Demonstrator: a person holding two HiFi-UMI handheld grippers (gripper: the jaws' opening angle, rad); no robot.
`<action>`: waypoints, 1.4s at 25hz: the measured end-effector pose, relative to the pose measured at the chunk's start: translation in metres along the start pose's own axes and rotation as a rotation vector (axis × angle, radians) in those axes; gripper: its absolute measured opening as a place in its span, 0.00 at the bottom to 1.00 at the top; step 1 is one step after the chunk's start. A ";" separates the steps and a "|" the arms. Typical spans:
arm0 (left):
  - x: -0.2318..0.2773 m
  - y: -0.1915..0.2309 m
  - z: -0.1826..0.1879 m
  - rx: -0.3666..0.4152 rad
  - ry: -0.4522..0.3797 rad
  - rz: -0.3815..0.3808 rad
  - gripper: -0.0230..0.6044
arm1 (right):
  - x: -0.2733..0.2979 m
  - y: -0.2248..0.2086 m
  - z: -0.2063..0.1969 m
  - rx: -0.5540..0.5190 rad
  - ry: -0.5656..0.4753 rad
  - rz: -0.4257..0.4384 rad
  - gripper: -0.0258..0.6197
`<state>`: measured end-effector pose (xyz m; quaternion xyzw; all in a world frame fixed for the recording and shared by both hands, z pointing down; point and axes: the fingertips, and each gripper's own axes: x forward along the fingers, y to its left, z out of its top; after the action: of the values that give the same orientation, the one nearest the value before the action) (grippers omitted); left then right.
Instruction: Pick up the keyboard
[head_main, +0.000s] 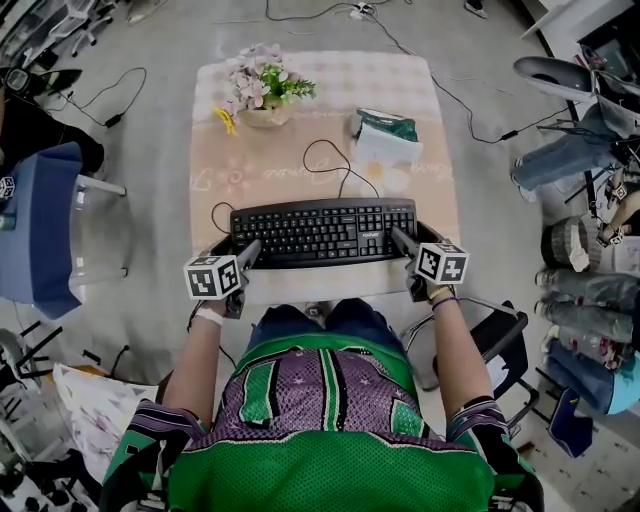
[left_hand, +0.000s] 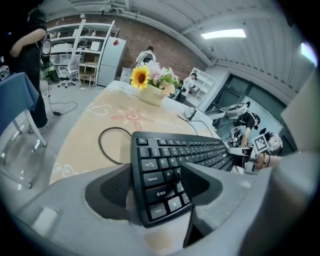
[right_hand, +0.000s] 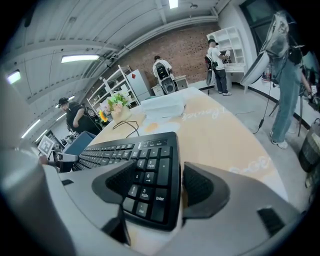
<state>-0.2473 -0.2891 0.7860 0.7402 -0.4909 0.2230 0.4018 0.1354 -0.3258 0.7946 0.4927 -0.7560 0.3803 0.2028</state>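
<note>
The left hand-held gripper (head_main: 248, 254) and right hand-held gripper (head_main: 399, 239) each pinch 1 end of the black keyboard (head_main: 322, 232), near the worktop (head_main: 250, 185) front edge, likely so it lifts level.

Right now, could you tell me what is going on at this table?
A person at the table holds a hand-held gripper in each hand, one at each end of the black keyboard. The left hand-held gripper has the keyboard's left end between its jaws, the right hand-held gripper the right end. Both pairs of jaws stand apart around it; whether they press on it yet, I cannot tell. The keyboard appears to lie on the table.
</note>
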 end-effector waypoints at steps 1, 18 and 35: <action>0.000 0.000 -0.001 0.009 0.000 0.005 0.52 | 0.000 0.000 0.000 0.000 0.000 0.002 0.50; 0.001 0.003 0.002 -0.013 0.015 0.015 0.51 | -0.003 0.001 0.000 0.009 0.008 -0.042 0.48; 0.000 0.004 0.000 -0.008 -0.023 0.049 0.50 | -0.004 0.002 -0.005 0.019 0.037 -0.058 0.48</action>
<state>-0.2504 -0.2897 0.7877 0.7289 -0.5144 0.2221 0.3934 0.1355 -0.3193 0.7940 0.5092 -0.7339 0.3903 0.2230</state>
